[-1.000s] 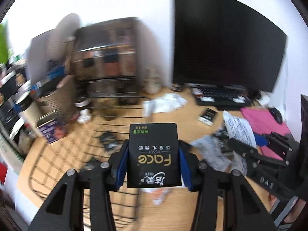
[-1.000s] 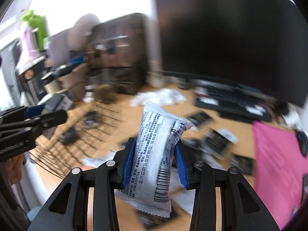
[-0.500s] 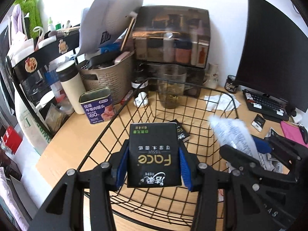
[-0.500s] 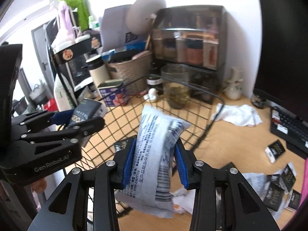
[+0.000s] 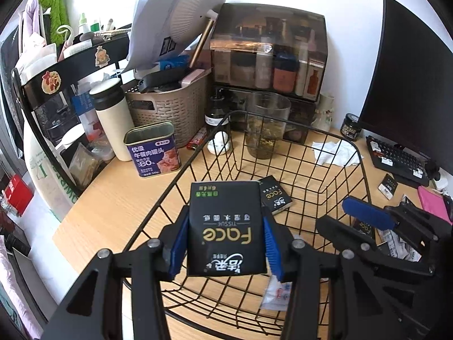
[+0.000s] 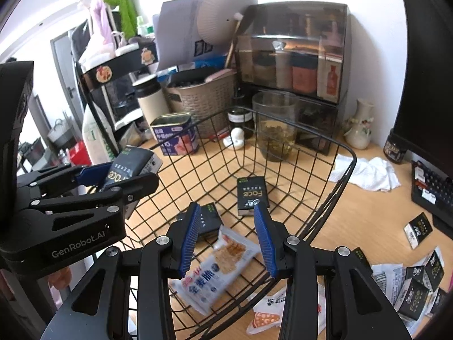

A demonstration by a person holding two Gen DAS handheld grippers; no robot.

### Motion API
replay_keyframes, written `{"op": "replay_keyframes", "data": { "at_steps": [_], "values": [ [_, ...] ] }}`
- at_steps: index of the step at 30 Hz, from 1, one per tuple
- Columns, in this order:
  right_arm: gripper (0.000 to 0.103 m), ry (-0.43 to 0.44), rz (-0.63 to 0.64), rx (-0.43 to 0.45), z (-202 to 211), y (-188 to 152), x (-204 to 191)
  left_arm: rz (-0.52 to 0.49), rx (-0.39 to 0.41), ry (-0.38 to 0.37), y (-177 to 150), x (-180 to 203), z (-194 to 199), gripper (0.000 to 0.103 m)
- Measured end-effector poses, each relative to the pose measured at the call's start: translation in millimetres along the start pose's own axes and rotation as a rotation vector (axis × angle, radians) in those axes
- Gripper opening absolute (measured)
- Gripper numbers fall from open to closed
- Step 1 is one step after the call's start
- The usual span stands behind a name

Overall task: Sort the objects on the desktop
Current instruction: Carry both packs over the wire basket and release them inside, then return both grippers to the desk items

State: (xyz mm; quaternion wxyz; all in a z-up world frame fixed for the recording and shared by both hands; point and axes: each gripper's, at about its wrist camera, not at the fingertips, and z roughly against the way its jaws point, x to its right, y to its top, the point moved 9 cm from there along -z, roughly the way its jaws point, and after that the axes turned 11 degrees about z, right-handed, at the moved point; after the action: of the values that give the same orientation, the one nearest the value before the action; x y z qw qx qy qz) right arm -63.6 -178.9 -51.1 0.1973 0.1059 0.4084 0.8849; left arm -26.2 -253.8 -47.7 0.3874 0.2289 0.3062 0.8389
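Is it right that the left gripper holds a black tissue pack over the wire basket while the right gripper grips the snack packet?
Not quite. In the right wrist view the right gripper is open; the snack packet lies in the wire basket. The left gripper does hold the black tissue pack.

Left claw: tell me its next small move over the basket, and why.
Probably open the left claw and let the black tissue pack drop. It is held over the wire basket, where two like packs and a snack packet already lie. The right claw is open and empty above that packet, so its drop looks done.
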Motion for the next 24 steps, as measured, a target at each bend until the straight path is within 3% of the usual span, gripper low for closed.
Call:
{"op": "replay_keyframes", "data": {
  "at_steps": [3,14,18,24],
  "values": [
    [0.039,0.004,-0.001,0.008,4,0,0,0.003,0.005,-0.011,0,2,2,0.066],
    [0.039,-0.049,-0.031,0.043,44,-15,29,-0.037,0.012,-0.071,-9,33,19,0.066],
    [0.039,-0.125,-0.066,0.060,81,-35,66,-0.108,0.014,-0.134,-23,76,35,0.066],
    [0.039,-0.273,-0.156,0.020,135,-94,131,-0.312,-0.016,-0.274,-68,164,58,0.067]
  ]
}}
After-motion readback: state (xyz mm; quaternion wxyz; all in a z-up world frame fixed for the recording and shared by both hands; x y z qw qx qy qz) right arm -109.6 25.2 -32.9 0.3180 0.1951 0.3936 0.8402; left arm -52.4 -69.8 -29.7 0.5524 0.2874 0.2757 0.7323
